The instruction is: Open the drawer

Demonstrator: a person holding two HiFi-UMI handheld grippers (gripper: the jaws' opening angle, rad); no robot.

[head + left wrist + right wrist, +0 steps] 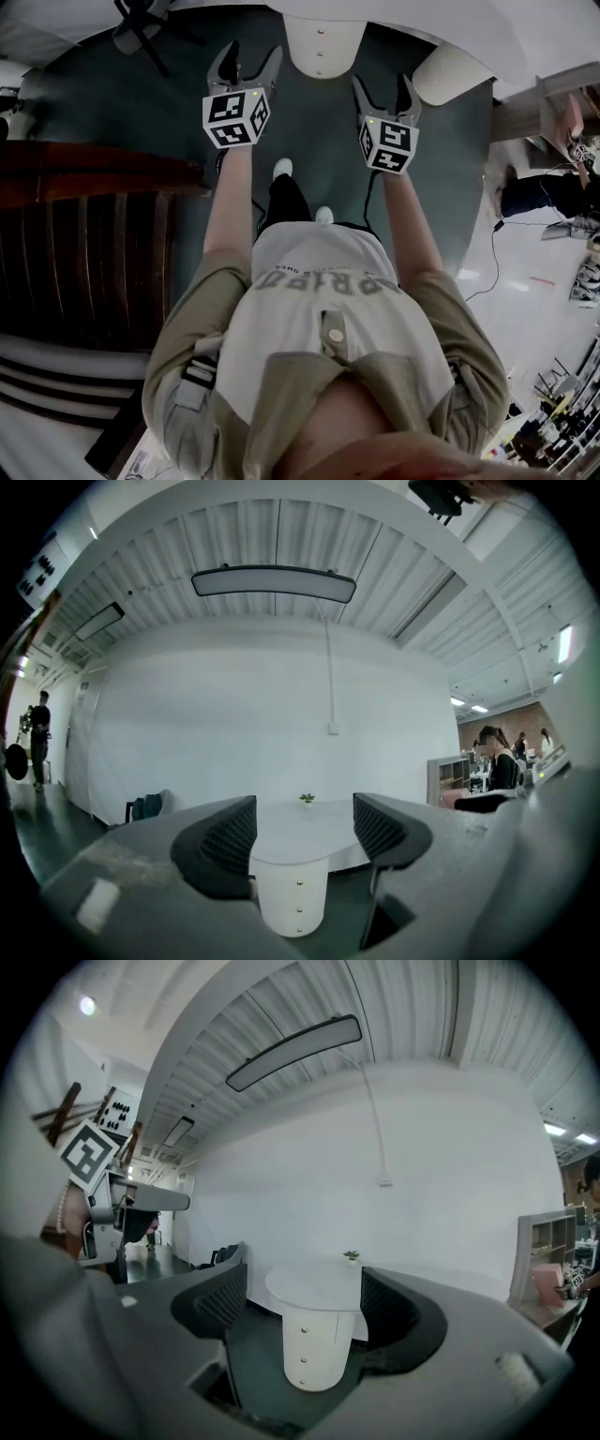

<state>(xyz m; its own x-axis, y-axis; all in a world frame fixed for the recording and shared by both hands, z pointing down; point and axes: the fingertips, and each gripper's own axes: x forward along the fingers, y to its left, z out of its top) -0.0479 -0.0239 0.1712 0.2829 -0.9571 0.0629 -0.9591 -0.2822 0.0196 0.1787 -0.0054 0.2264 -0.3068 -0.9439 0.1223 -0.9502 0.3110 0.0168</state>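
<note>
The drawer cabinet stood closed beneath the white table, its knobs facing the person. The left gripper and right gripper hung short of it, jaws spread and empty, apparently readied for a knob.

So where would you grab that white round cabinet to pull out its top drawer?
By the top knob, the highest of three small studs on the cabinet's curved front. Come straight at the front and pinch it from both sides: the smooth rounded face seems to offer no other hold.
</note>
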